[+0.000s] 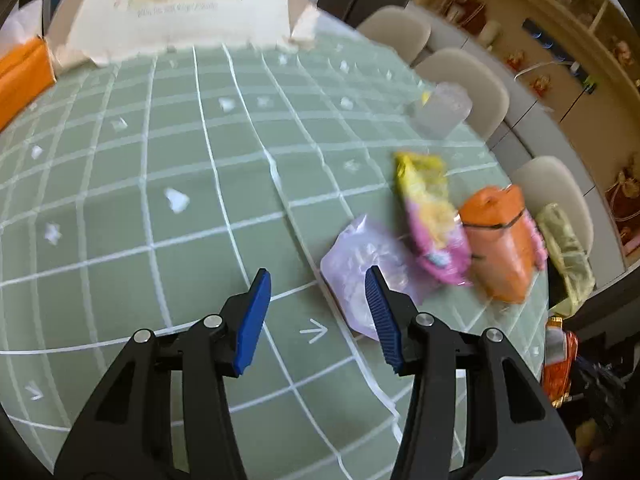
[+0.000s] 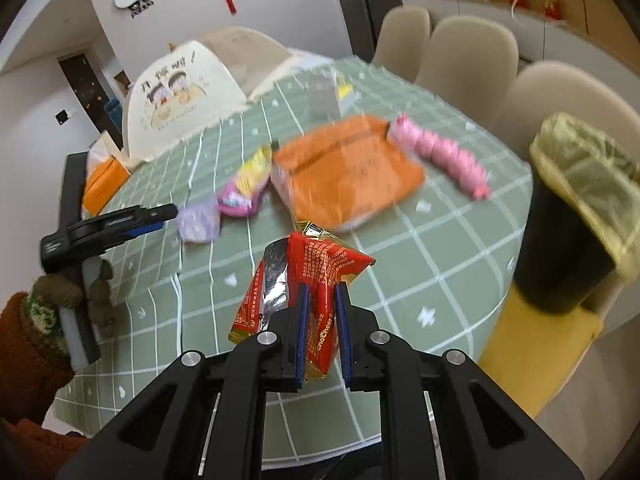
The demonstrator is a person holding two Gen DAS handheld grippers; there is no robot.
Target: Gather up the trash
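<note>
My right gripper (image 2: 320,300) is shut on a red foil snack wrapper (image 2: 316,276) and holds it above the green checked tablecloth (image 2: 440,240). The same wrapper (image 1: 558,364) shows at the right edge of the left wrist view. My left gripper (image 1: 318,280) is open and empty, low over the table, its right finger just in front of a pale purple wrapper (image 1: 360,268). The left gripper (image 2: 160,216) also shows in the right wrist view next to the purple wrapper (image 2: 198,222). A pink-yellow snack bag (image 1: 430,216) lies beyond it. A black bin with a yellow liner (image 2: 580,200) stands at the table's right.
An orange pouch (image 2: 348,168) and a pink segmented toy (image 2: 444,156) lie mid-table. A clear plastic cup (image 1: 440,110) stands further back. A cream mesh food cover (image 2: 180,100) and an orange tissue box (image 2: 104,184) sit at the far side. Beige chairs (image 2: 468,48) line the right.
</note>
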